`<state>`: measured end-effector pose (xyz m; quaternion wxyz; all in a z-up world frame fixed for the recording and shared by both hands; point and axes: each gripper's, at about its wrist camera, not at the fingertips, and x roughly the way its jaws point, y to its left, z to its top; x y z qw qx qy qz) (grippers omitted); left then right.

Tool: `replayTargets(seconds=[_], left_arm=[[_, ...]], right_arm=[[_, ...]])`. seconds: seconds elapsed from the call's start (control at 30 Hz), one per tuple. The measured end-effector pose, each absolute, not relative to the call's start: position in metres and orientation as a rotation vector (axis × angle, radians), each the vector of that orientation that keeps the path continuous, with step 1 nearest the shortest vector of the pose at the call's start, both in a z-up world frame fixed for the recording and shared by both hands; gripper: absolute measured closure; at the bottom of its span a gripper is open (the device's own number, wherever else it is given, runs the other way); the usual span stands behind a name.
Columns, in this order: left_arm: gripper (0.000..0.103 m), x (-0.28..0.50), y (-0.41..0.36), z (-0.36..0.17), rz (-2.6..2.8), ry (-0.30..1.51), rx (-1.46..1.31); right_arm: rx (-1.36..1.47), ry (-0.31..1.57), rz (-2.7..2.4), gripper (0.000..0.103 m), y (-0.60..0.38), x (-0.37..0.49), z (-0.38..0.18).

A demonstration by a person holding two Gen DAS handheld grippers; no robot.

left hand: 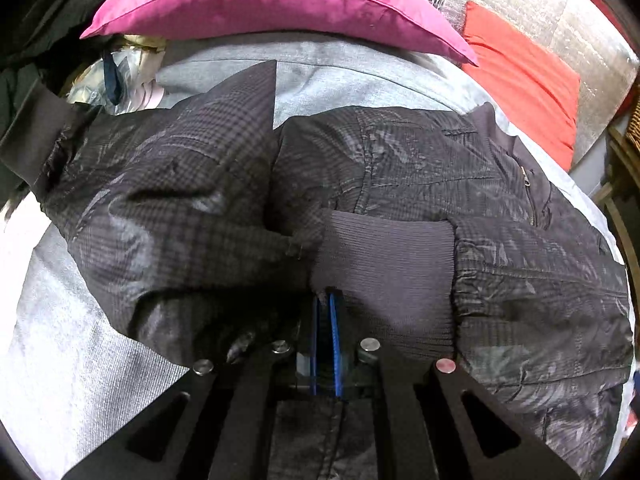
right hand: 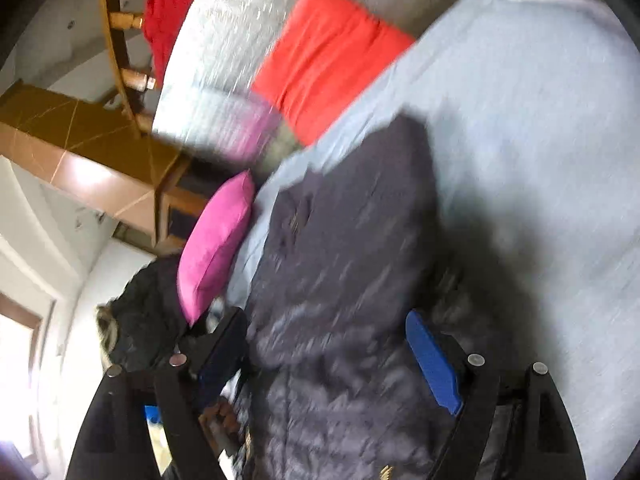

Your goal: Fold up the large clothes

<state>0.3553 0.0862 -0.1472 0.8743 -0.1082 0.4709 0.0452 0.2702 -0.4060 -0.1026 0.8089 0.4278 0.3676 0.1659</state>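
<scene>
- Left gripper (left hand: 326, 300) is pressed together, its blue pads pinching the edge of the ribbed cuff (left hand: 384, 264) of a sleeve laid across the jacket's middle; right gripper (right hand: 320, 356) stands spread wide with nothing between its pads, tilted over the garment's near end (its view is badly blurred).
- Bed (left hand: 352, 76), covered in a pale grey sheet, carries everything: the dark checked jacket (left hand: 440, 168) lies flat on it, its long axis running left to right in the left wrist view, with both sleeves folded inward over the body.
- Pink pillow (left hand: 280, 4) sits at the far side beyond the jacket, and a red cushion (left hand: 524, 80) lies further off toward the right corner; neither touches the garment as far as I can tell.
- Cuff lies straight ahead of the left gripper and already in its hold, so the left hand is the nearer one for placing the sleeve; my judgement is that the right hand is free to take the hem or shoulder for the cross fold.
- No containers show in either view.
</scene>
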Motion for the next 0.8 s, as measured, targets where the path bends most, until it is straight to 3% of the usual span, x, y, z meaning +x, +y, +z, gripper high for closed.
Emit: replayTargets(seconds=[0.2,0.23,0.27,0.3,0.4,0.5,0.6,0.67,0.8], left_arm=[[0.096,0.358,0.078,-0.152,0.100,0.974,-0.184],[0.096,0.358,0.076,-0.153,0.100,0.972,-0.178],[0.096,0.358,0.075,-0.153,0.098,0.970,-0.170],[0.096,0.357,0.076,-0.153,0.095,0.968,-0.163],[0.096,0.358,0.075,-0.154,0.080,0.957,-0.146],[0.096,0.357,0.073,-0.155,0.078,0.943,-0.136],[0.096,0.356,0.069,-0.156,0.088,0.939,-0.104],[0.096,0.356,0.070,-0.155,0.085,0.941,-0.112],[0.096,0.357,0.070,-0.156,0.096,0.938,-0.104]], right_arm=[[0.767,0.924,0.217,0.019,-0.409,0.356,-0.120],[0.738,0.966,0.211,0.026,-0.402,0.370,-0.127],[0.711,0.994,0.215,0.067,-0.402,0.377,-0.135],[0.644,1.030,0.215,0.088,-0.394,0.388,-0.136],[0.465,0.957,0.181,0.090,-0.378,0.382,-0.115],[0.384,1.033,0.092,0.089,-0.376,0.387,-0.144],[0.382,0.987,0.067,0.079,-0.373,0.382,-0.135],[0.362,0.947,0.035,0.065,-0.373,0.370,-0.119],[0.375,0.799,0.099,0.064,-0.360,0.332,-0.070]])
